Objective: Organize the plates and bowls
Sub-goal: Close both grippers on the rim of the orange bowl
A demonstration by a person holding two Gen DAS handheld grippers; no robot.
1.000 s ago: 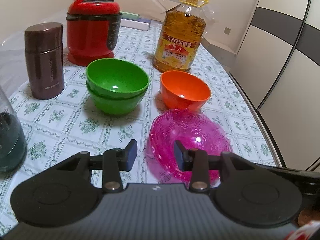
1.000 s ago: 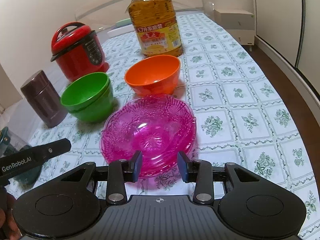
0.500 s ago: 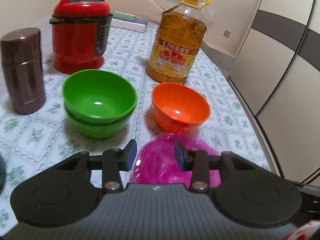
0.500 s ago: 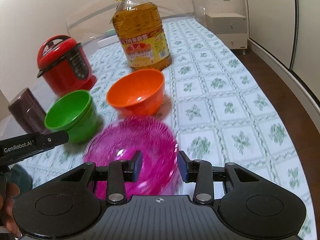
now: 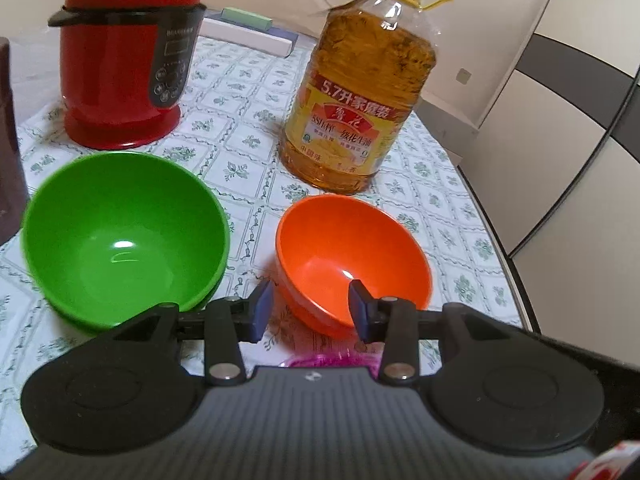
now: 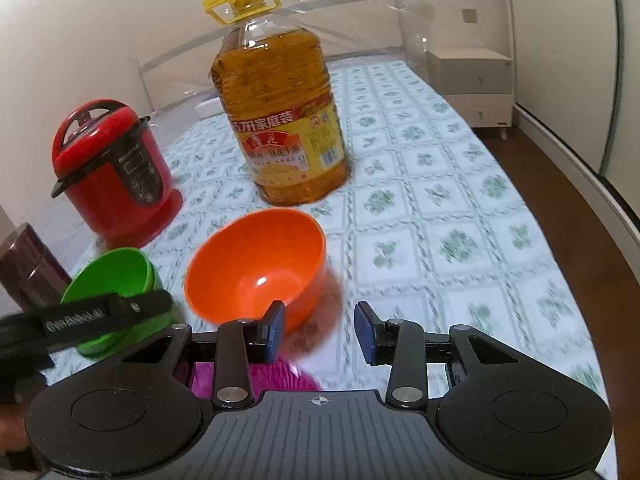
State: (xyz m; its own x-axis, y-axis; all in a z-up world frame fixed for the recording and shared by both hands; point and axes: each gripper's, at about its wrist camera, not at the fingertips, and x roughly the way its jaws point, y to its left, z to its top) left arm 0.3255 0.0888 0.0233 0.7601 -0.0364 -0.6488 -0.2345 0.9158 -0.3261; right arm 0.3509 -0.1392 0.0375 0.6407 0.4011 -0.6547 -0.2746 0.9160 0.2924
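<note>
An orange bowl (image 5: 352, 256) stands on the patterned tablecloth, with stacked green bowls (image 5: 124, 236) to its left. My left gripper (image 5: 310, 310) is open and empty, hovering over the orange bowl's near rim. In the right wrist view the orange bowl (image 6: 256, 272) sits just ahead and left of my open, empty right gripper (image 6: 320, 332). The green bowls (image 6: 116, 284) are partly hidden behind the left gripper's body. A pink glass plate (image 6: 248, 376) lies mostly hidden under the right gripper; a sliver of the pink plate (image 5: 328, 360) shows in the left wrist view.
A large cooking oil bottle (image 5: 360, 100) stands behind the orange bowl. A red rice cooker (image 5: 124, 56) is at the back left, a brown flask (image 6: 28, 272) at the far left. The table's right edge (image 6: 560, 264) drops to a wooden floor.
Both grippers have moved forward over the pink plate toward the orange bowl. The plate has slid almost out of sight beneath them. Both stay open.
</note>
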